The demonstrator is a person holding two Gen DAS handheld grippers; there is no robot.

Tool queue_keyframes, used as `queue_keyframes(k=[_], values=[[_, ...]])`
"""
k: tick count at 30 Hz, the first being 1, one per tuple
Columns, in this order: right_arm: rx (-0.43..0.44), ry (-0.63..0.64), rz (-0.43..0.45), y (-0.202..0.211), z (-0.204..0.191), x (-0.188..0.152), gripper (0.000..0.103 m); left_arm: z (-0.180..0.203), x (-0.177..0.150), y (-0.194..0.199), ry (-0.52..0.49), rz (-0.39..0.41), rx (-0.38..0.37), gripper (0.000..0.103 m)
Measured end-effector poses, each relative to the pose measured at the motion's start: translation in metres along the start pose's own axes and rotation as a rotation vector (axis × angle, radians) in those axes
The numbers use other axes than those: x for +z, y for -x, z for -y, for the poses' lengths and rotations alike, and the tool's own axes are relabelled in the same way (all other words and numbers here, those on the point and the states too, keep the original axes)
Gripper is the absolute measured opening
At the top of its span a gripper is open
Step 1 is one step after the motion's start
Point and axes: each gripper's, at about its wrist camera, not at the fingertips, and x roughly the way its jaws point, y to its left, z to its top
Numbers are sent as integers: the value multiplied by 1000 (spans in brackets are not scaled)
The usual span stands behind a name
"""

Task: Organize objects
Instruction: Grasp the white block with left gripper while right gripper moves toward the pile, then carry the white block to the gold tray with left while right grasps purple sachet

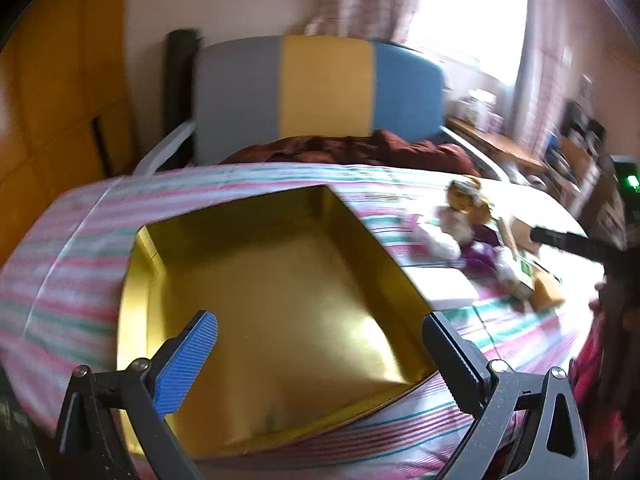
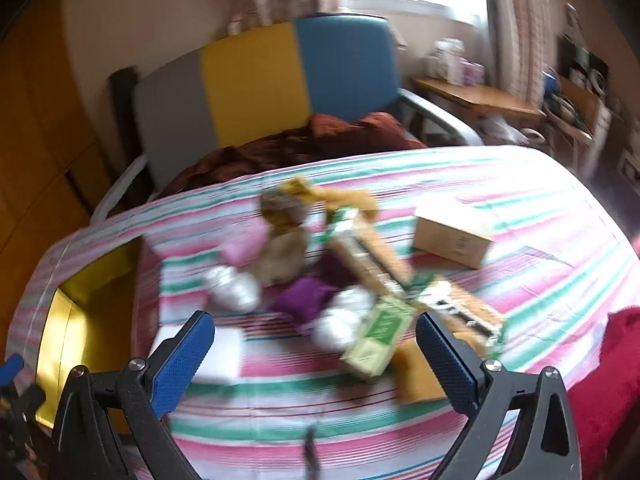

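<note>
An empty gold-lined box [image 1: 276, 304] lies open on the striped bedsheet [image 1: 80, 240]. My left gripper [image 1: 320, 344] hovers open over its near part, empty. In the right wrist view a doll [image 2: 280, 240] with purple clothes and white shoes lies in a pile with a green carton [image 2: 378, 340], a long striped pack [image 2: 372, 252] and an orange block [image 2: 416, 372]. My right gripper [image 2: 316, 344] is open and empty just above and in front of the pile. The doll also shows in the left wrist view [image 1: 464, 216]. The gold box shows at the left of the right wrist view [image 2: 80, 320].
A cardboard box [image 2: 452, 236] lies right of the pile. A white flat item [image 2: 216, 352] lies near my right gripper's left finger. A dark red blanket [image 2: 280, 152] is bunched by the grey, yellow and blue headboard [image 2: 256, 84]. A red cloth [image 2: 612, 380] lies at the right.
</note>
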Motion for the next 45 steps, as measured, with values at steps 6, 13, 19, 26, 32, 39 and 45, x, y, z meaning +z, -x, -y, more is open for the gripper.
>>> queue_keyframes(k=[6,13,19,26,32,39,45], values=[[-2,-67,-5,0,34,10,103,42,23,-20,-223,-1,-81,103],[59,-33,-25,-9,47,9,103,99,43,-71,-570,-159,-228,103],[168,-65,-63,-15,53,9,103,123,48,-109,-744,-279,-274,102],[228,-129,-58,-17,65,9,103,135,52,-150,-821,-416,-333,92],[238,-150,-61,-19,69,10,103,145,42,-171,-883,-485,-355,91],[230,-154,-67,-22,71,10,103,148,34,-174,-848,-528,-405,63],[222,-144,-74,-23,69,10,103,146,36,-147,-758,-445,-422,61]])
